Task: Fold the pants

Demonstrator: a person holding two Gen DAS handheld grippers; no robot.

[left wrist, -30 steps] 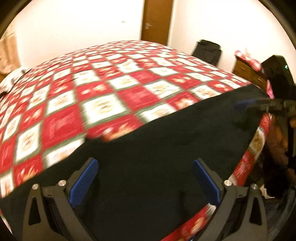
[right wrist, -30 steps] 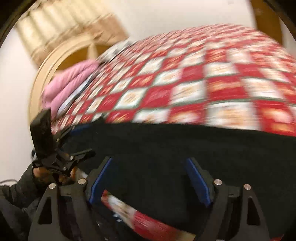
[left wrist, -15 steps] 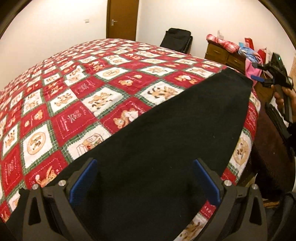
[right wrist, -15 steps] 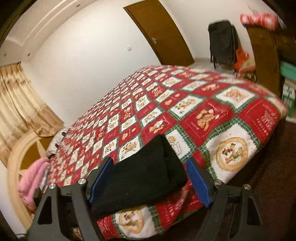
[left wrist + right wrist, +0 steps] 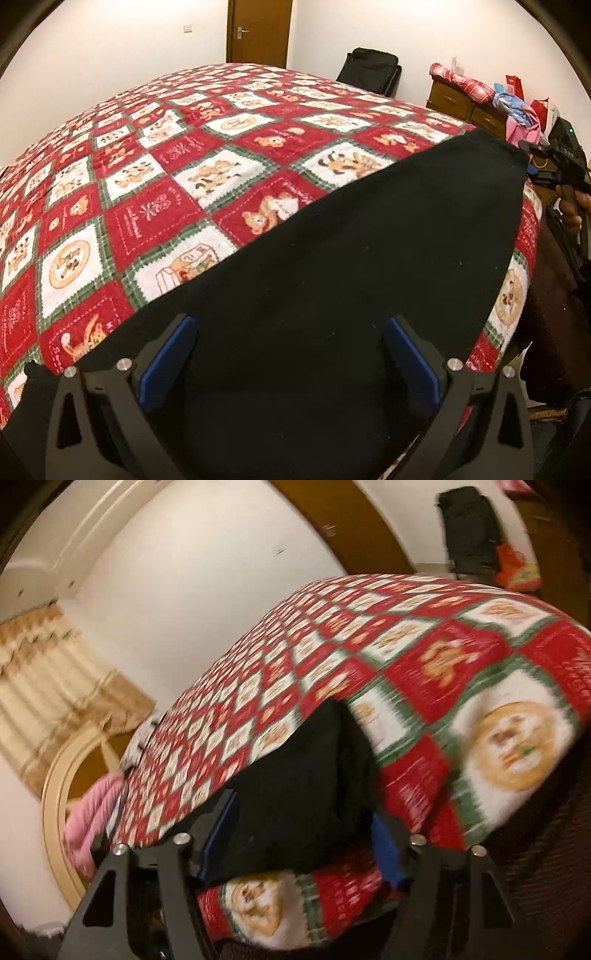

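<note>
Four fingers [image 5: 168, 352], one black pants [image 5: 332, 295]

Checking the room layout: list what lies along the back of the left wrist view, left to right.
Brown door → black bag → wooden dresser with a plaid bundle on top → right gripper at the frame's right edge.

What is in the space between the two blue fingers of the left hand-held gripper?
In the left wrist view, only the black pants fill the gap of the open left hand-held gripper, spread flat on the red checked blanket.
</note>
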